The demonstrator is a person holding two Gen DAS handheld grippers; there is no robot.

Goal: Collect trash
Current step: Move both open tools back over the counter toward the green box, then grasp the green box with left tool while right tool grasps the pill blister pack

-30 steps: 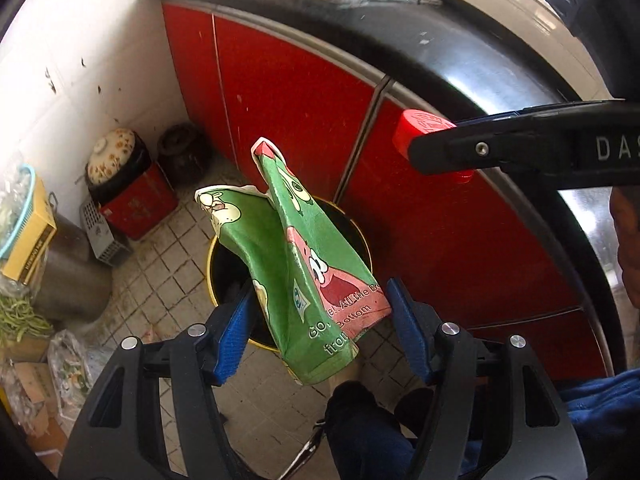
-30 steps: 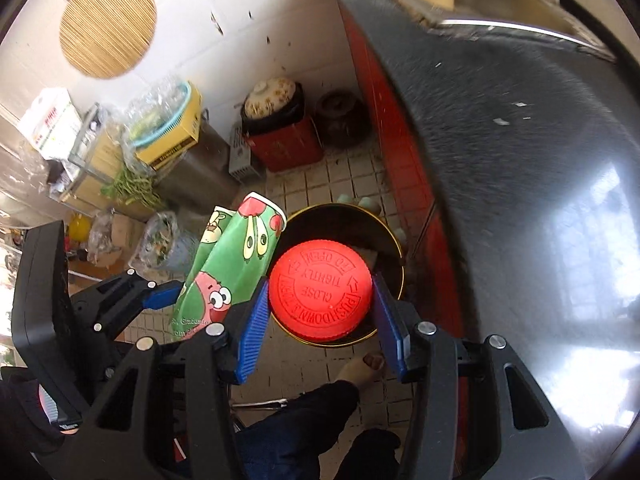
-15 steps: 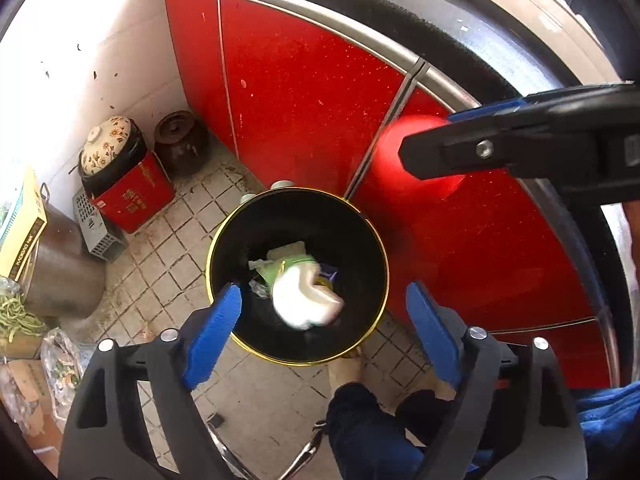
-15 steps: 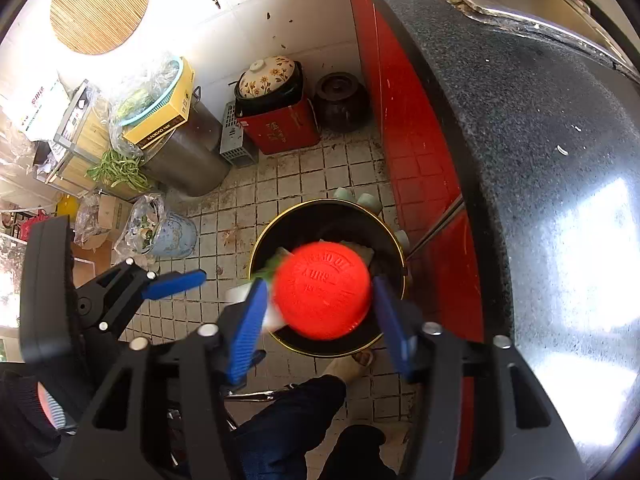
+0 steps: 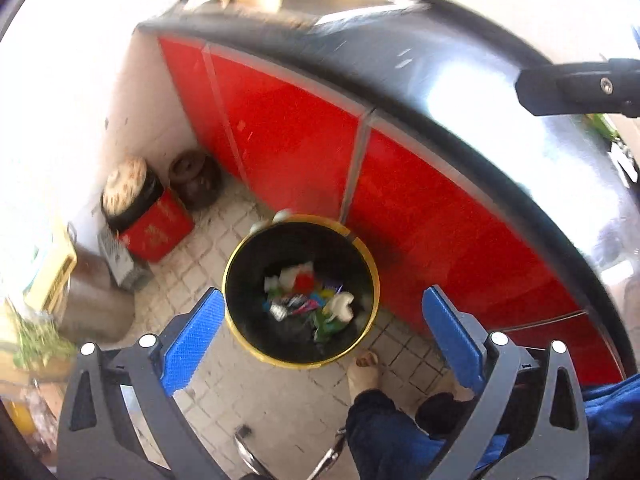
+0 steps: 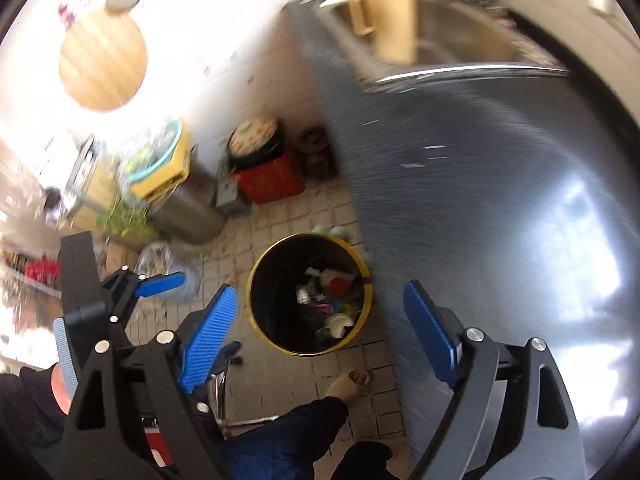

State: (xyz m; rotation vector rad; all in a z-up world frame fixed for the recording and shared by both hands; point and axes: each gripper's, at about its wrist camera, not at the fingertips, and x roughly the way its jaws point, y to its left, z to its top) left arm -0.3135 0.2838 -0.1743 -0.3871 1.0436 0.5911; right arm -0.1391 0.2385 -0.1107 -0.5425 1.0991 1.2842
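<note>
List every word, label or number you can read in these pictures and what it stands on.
None can be read.
Red box: gold marks, blurred.
Yellow box: dark marks along its edge, blurred.
Wrappers in the trash bin: too small.

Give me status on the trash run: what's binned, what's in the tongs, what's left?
Done: mixed trash, a red piece among it, lies inside the yellow-rimmed bin. In hand: nothing; the left tongs and right tongs are both opening, empty, above the bin. Left: can't tell, since no loose trash shows on the black counter, though the view is blurred.
</note>
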